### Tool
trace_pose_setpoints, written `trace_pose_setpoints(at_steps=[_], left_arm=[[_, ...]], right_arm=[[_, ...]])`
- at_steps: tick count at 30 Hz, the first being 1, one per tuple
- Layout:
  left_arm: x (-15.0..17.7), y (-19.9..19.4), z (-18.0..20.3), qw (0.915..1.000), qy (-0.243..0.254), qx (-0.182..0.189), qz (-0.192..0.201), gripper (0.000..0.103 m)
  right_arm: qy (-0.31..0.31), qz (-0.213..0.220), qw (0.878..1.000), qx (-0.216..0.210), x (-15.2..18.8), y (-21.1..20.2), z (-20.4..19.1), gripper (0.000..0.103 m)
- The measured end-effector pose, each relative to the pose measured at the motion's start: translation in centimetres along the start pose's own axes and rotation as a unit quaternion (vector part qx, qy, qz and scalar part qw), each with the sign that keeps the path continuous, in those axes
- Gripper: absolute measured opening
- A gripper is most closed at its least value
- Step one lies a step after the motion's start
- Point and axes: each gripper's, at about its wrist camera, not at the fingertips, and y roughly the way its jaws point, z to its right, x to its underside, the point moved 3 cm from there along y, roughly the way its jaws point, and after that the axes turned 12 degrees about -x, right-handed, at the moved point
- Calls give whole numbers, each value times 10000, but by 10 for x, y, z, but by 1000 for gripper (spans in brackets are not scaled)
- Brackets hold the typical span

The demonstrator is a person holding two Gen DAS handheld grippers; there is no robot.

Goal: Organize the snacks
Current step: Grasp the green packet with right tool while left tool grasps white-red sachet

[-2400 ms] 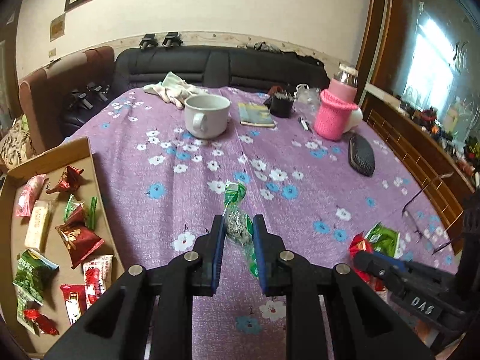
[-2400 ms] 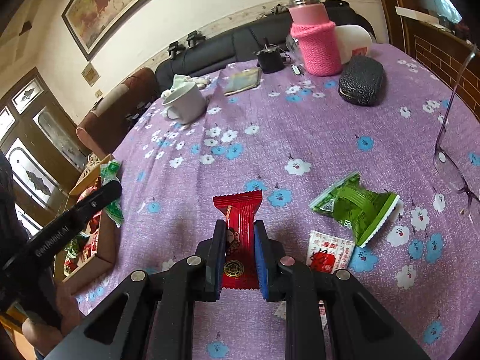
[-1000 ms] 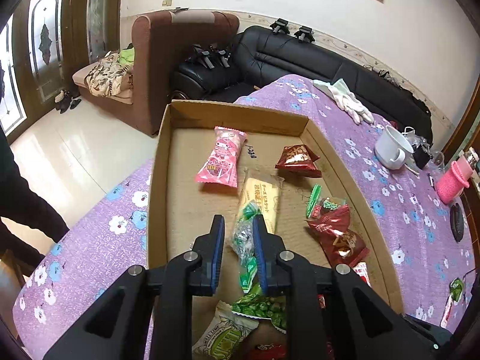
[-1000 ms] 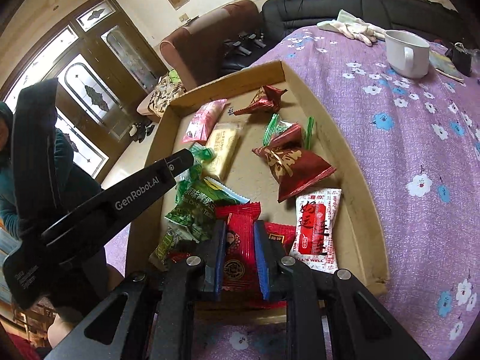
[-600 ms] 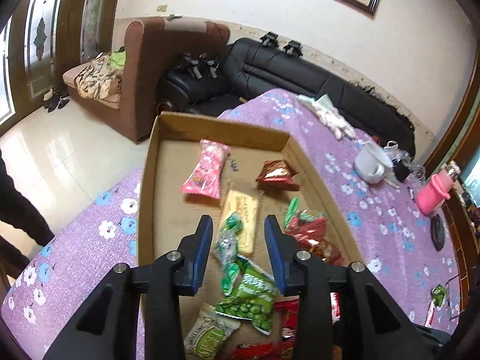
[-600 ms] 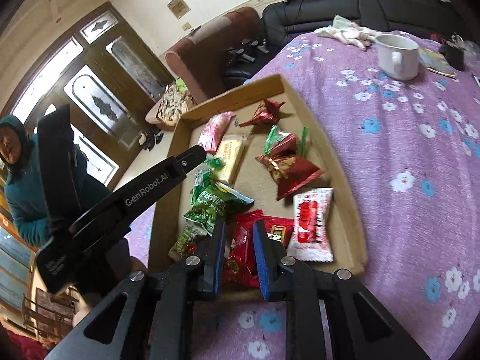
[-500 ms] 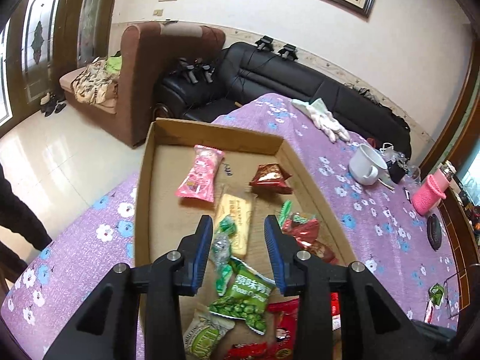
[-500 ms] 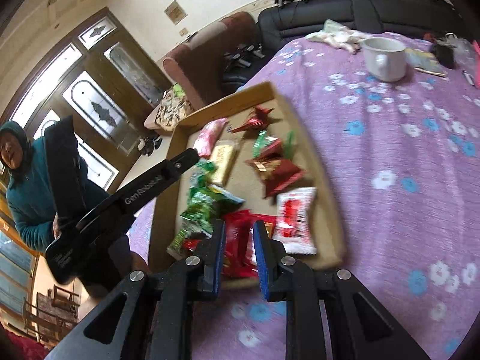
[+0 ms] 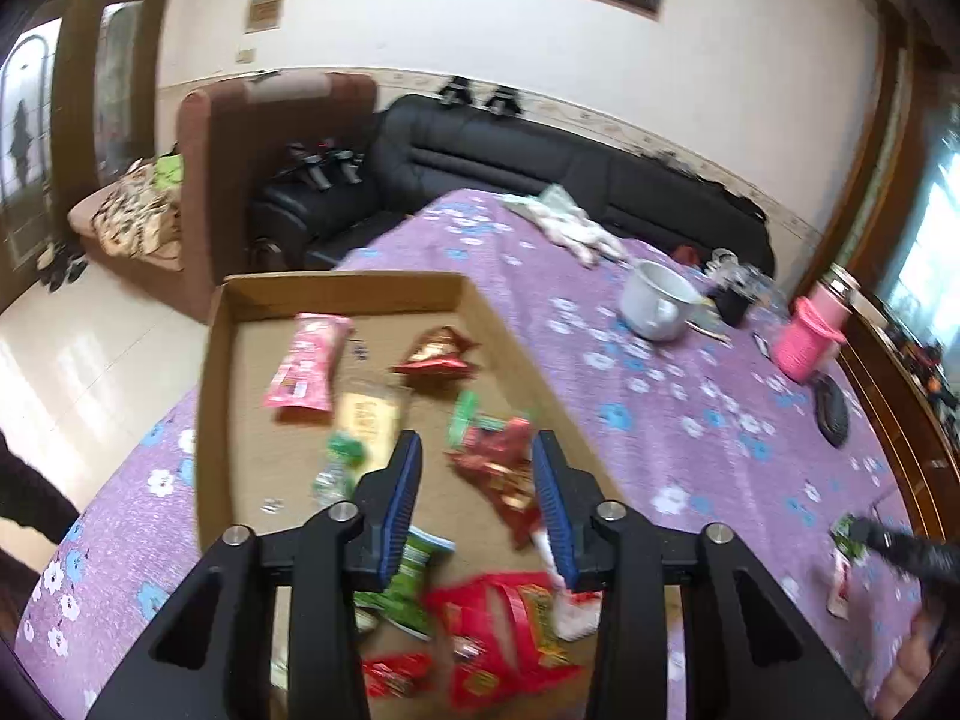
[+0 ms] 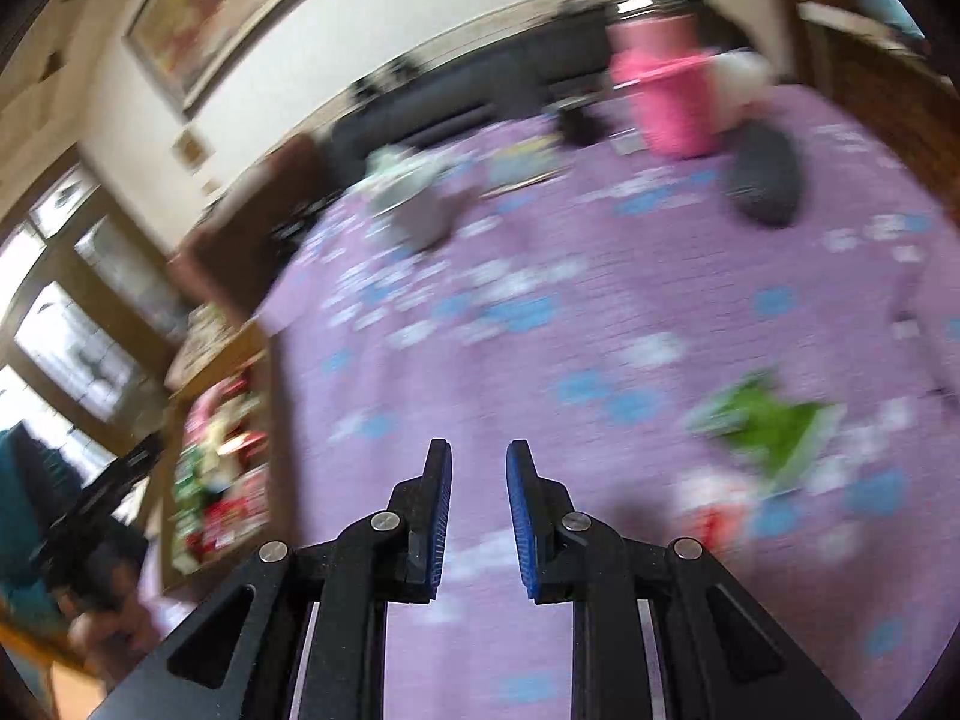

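In the left wrist view my left gripper (image 9: 477, 462) hovers over the cardboard box (image 9: 336, 285), jaws opening, nothing between them. The green-wrapped candy (image 9: 339, 468) lies loose in the box beside a yellow packet (image 9: 366, 420), a pink packet (image 9: 306, 360), red packets (image 9: 498, 468) and a green pea packet (image 9: 408, 576). The right wrist view is blurred. My right gripper (image 10: 477, 456) is over the purple cloth with a narrow empty gap between its fingers. A green packet (image 10: 768, 420) and a red-and-white packet (image 10: 714, 516) lie on the cloth to its right. The box (image 10: 270, 420) sits far left.
On the flowered purple tablecloth (image 9: 660, 420) stand a white mug (image 9: 654, 300), a pink-sleeved bottle (image 9: 807, 342) and a black case (image 9: 831, 411); a pale cloth (image 9: 570, 222) lies at the far end. A black sofa and brown armchair stand behind. A person is at the box end.
My left jaws opened and the green candy dropped into the box; that hand rose slightly. My right gripper swung fast from the box out over the cloth, and the red packet is no longer between its fingers.
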Motion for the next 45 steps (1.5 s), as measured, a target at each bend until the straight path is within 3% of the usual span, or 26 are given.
trace_pose_setpoints(at_steps=[4,8,13,18,20,22,24,27,34,38,40,45], left_arm=[[5,-20,43,9976,544,414,-100,44],[15,-33,92,9903,996,939,-256,51],[43,-39,163,9724,1592,1578,-639,53],[73,-38,216,9517,2010,2014,-1152,54],[83,-37,234,9475,2185,1975,-1242,56],[91,-35,247,9436,2308,1983,-1305,59],[96,-35,258,9401,2433,1974,-1342,61],[105,-34,280,9331,2673,1979,-1366,69],[135,-12,338,9184,3166,1805,-1540,73],[147,0,352,9171,3376,1562,-1437,73],[147,3,353,9236,3308,1468,-1264,72],[144,1,345,9286,3367,1248,-935,31]], right_arm=[[17,218,9981,572,-15,-12,43,22],[-114,187,9975,671,-21,-13,68,29],[-270,-45,9979,591,-19,-2,76,63],[-557,-225,9949,812,-14,13,75,64],[-718,-356,9921,967,-11,19,73,63],[-792,-469,9894,1123,-8,22,73,41],[-608,-429,9918,1036,-9,18,77,37],[-313,-277,9944,968,-13,6,84,24],[-6,103,9952,977,-22,-20,87,24],[18,188,9944,1036,-24,-25,86,24],[86,187,9946,1014,-25,-26,88,24],[-60,193,9957,902,-22,-25,79,24]])
